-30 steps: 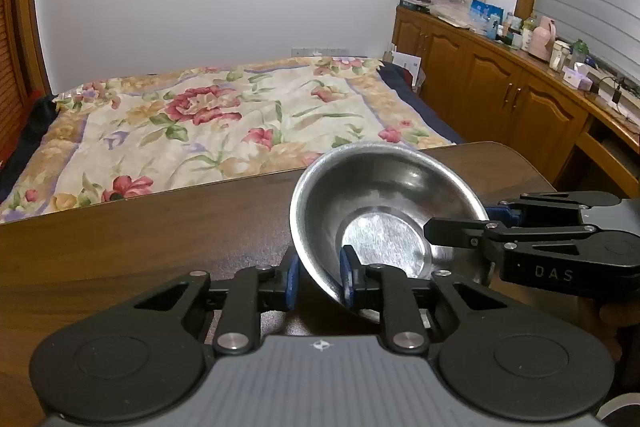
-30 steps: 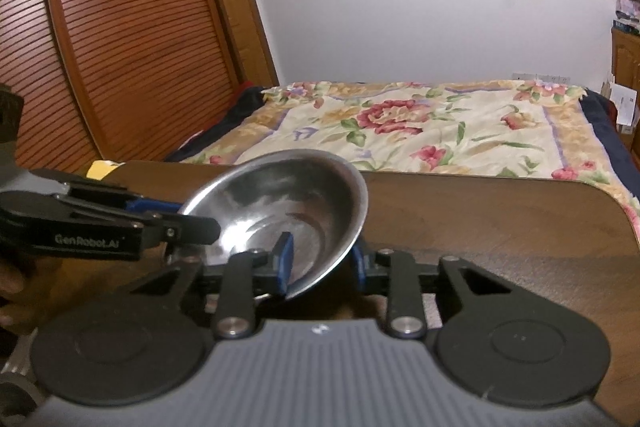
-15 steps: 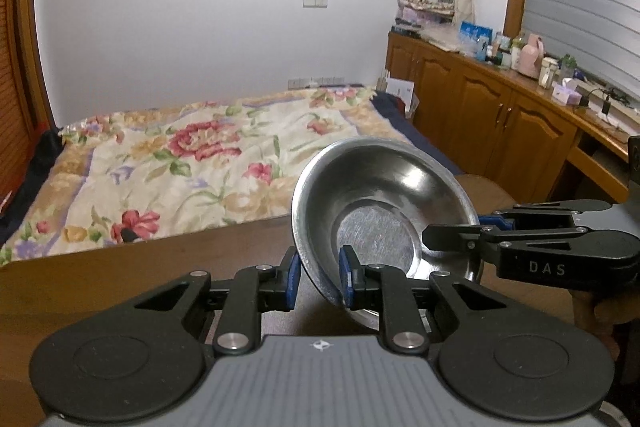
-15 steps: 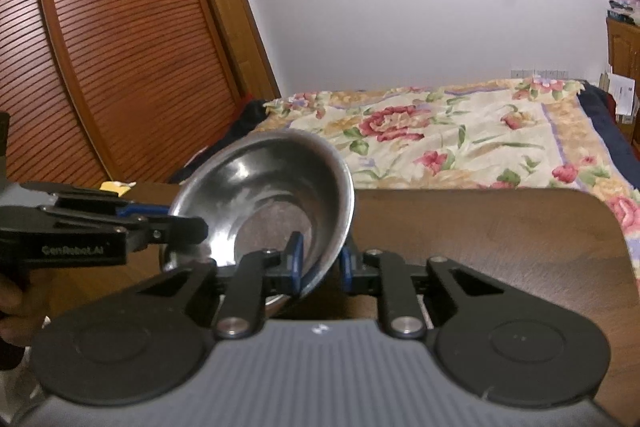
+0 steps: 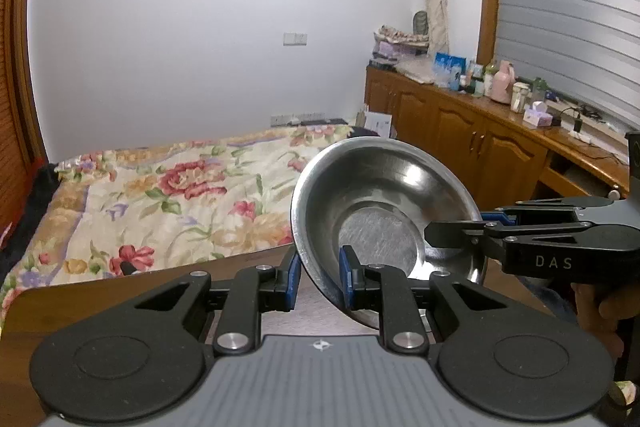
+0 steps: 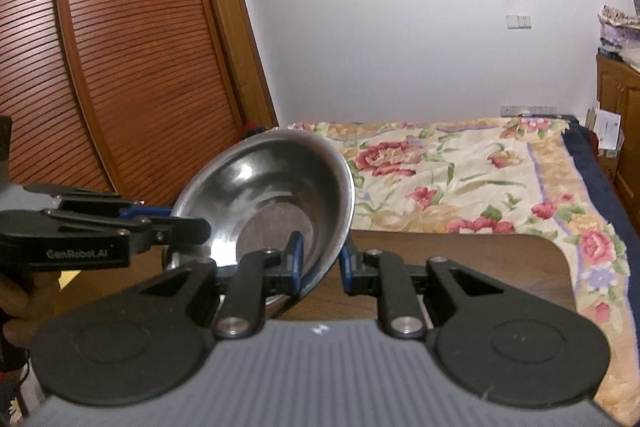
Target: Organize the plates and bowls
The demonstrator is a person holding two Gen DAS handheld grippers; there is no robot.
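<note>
A steel bowl [image 5: 384, 195] is held in the air above the wooden table [image 5: 100, 299], tilted. My left gripper [image 5: 318, 279] is shut on its near-left rim. My right gripper [image 6: 322, 265] is shut on the opposite rim of the same bowl [image 6: 264, 187]. In the left wrist view the right gripper [image 5: 460, 227] reaches in from the right and clamps the rim. In the right wrist view the left gripper [image 6: 188, 223] reaches in from the left and clamps the rim. No plates are in view.
A bed with a floral cover [image 5: 180, 203] lies beyond the table's far edge. Wooden cabinets with clutter on top [image 5: 500, 131] run along the right wall. Slatted wooden wardrobe doors [image 6: 120, 67] stand to the left. The table's right corner [image 6: 556, 255] shows.
Both grippers have raised the bowl well above the table. The bowl has tilted more steeply, and both views now look higher into the room.
</note>
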